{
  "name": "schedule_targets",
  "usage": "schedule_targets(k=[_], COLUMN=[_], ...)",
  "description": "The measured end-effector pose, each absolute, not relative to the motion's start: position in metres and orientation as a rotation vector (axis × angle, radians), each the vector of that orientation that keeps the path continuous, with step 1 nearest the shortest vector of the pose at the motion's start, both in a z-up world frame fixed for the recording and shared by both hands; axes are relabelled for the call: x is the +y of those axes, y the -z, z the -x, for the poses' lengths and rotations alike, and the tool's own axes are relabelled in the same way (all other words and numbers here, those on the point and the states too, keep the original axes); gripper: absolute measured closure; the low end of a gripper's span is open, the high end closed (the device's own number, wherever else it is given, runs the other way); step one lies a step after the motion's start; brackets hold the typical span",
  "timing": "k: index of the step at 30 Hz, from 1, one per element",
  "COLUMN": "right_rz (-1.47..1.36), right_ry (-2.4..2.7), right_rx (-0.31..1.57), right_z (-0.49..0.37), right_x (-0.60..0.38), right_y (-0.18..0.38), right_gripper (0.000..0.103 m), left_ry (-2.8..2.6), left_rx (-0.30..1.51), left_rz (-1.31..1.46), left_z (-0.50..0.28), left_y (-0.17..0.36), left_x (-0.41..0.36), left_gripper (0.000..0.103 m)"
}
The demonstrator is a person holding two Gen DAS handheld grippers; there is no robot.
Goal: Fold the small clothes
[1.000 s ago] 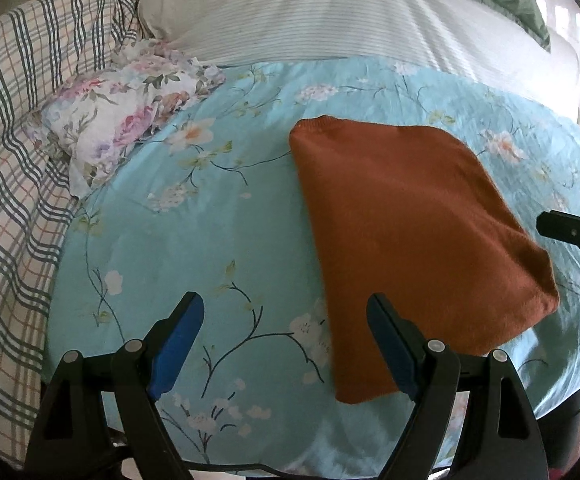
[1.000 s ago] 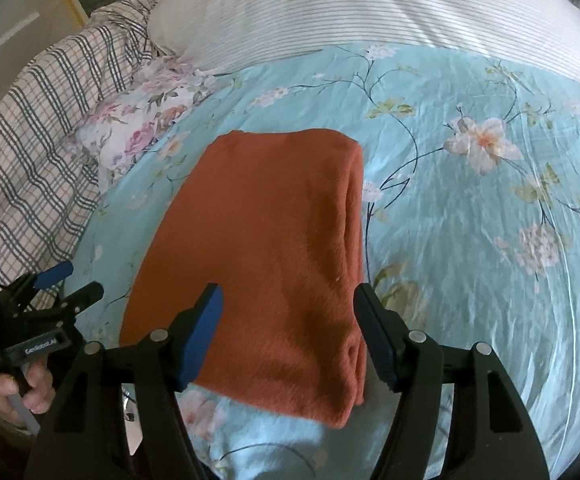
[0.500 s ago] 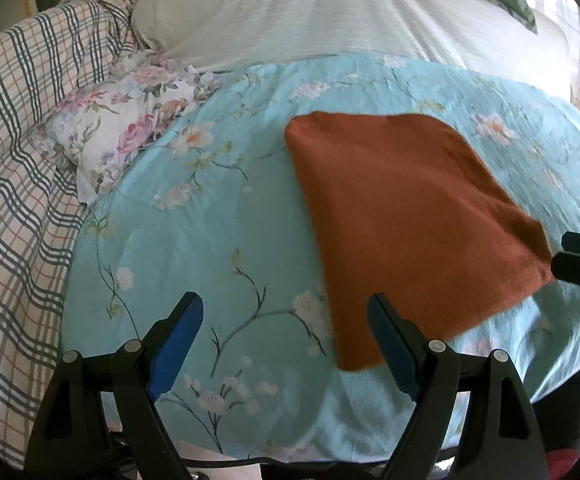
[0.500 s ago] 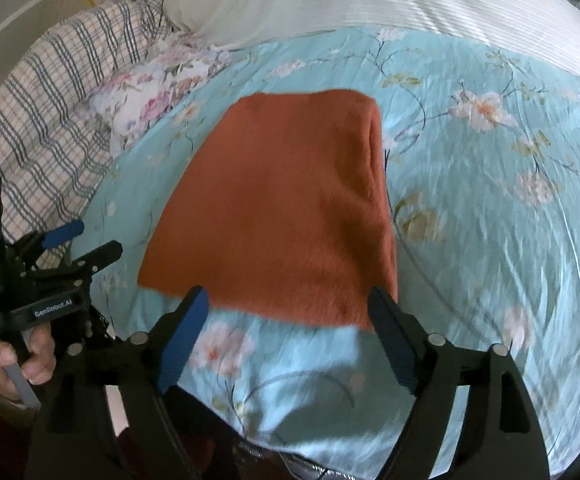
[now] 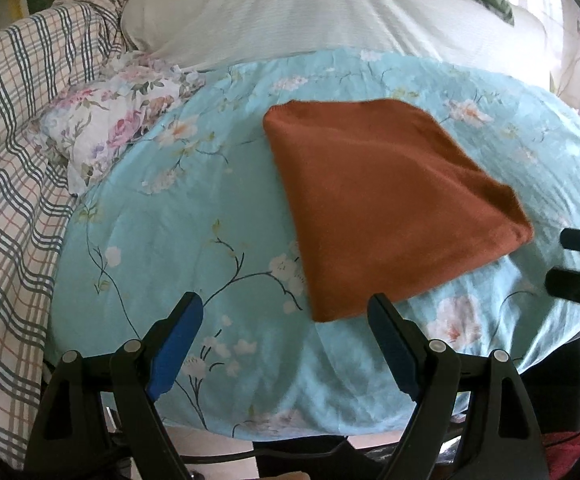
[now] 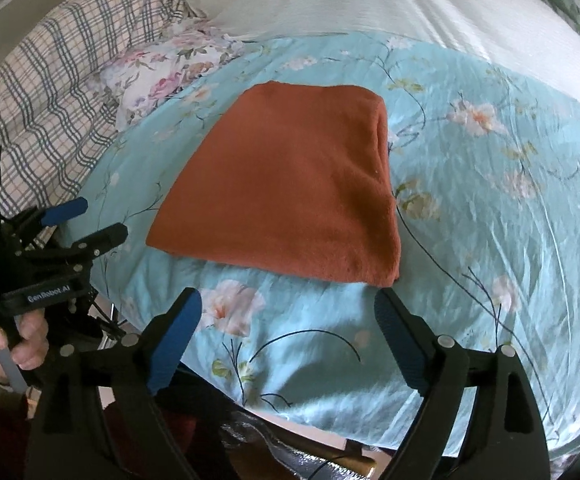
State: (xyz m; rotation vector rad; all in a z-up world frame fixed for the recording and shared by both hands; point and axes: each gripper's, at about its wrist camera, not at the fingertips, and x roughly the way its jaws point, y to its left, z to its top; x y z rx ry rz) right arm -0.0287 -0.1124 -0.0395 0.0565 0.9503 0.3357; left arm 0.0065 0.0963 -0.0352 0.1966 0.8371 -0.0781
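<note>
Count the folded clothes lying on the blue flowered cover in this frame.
1. A rust-orange folded garment lies flat in the middle of the blue flowered cover. The crumpled flowered cloth at the far left edge is not folded. Anything beyond the bed's edges is out of view.

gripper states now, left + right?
Left gripper: open, empty, short of the folded rust-orange knit garment.
Right gripper: jaws opening, nothing between them, garment lies beyond.

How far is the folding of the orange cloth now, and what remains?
Done: the orange cloth lies folded in a flat stack on the blue floral cover. In hand: nothing; the right gripper is opening with nothing between its pads, the left gripper is open and empty. Left: perhaps the crumpled floral cloth beside it.
</note>
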Motion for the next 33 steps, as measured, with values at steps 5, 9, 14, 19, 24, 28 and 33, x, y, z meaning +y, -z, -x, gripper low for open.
schedule_targets(k=[5, 9, 14, 19, 24, 28, 33], right_rz=[-0.038, -0.003, 0.018, 0.002, -0.014, -0.018, -0.022], right_ry=[-0.36, -0.387, -0.423, -0.439, -0.452, -0.449, -0.447], right_rx=[0.943, 0.943, 0.92, 0.913, 0.913, 0.918, 0.92], right_z=[0.027, 0.027, 0.028, 0.025, 0.018, 0.013, 0.006], right_x=[-0.112, -0.108, -0.105, -0.106, -0.109, -0.111, -0.114], right_y=[0.039, 0.039, 0.036, 0.037, 0.037, 0.037, 0.034], right_gripper=[0.013, 0.008, 0.008, 0.005, 0.005, 0.005, 0.005], left_ry=[0.073, 0.062, 0.047, 0.018, -0.011, -0.023, -0.019], left_rx=[0.824, 0.824, 0.839, 0.835, 0.841, 0.846, 0.856], left_rz=[-0.181, -0.184, -0.178, -0.188, -0.201, -0.208, -0.208], left_z=[-0.001, 0.004, 0.008, 0.013, 0.014, 0.011, 0.005], left_y=[0.028, 0.026, 0.023, 0.018, 0.017, 0.017, 0.016], left_x=[0.095, 0.091, 0.091, 0.09, 0.09, 0.089, 0.087], left_gripper=[0.018, 0.018, 0.018, 0.018, 0.018, 0.018, 0.018])
